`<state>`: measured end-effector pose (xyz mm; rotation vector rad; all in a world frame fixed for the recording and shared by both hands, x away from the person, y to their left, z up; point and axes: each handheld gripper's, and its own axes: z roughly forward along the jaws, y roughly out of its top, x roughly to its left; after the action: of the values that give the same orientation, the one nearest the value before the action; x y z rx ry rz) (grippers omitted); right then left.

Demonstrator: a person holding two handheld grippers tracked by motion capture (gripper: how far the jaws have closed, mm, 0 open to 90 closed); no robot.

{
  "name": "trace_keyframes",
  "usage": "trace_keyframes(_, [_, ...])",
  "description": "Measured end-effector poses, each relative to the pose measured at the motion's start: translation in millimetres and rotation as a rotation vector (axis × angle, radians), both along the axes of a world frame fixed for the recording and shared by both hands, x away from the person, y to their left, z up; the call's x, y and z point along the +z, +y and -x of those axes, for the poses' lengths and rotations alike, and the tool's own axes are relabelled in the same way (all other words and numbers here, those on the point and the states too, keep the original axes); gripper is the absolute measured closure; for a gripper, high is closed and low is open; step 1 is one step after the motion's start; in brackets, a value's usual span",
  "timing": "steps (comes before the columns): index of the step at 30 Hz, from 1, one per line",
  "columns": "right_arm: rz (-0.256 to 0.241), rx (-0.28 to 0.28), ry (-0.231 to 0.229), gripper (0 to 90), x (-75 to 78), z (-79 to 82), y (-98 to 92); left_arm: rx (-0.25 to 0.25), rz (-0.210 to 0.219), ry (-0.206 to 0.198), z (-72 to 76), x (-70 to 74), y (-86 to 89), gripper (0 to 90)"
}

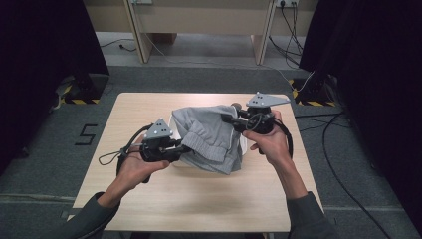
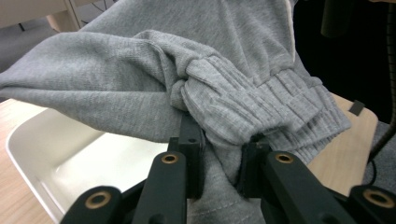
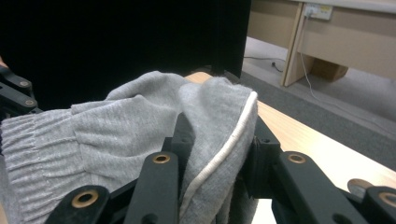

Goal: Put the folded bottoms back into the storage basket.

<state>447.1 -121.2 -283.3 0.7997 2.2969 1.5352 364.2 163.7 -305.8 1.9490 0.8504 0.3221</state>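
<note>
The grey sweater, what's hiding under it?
Under the grey sweater, held up by the left gripper and right gripper, sits a white tray. Its near part looks empty; the cloth covers the rest.

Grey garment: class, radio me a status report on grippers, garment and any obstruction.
Left gripper and right gripper both shut on grey garment. Garment held above white tray. Nothing in the way.
</note>
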Motion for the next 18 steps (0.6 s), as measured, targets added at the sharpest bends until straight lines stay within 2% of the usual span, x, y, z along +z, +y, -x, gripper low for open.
trace_keyframes(18, [0.022, -0.049, 0.053, 70.6, -22.1, -47.2, 4.3, 0.061, -0.023, 0.036, -47.8, -18.1, -12.6, 75.5])
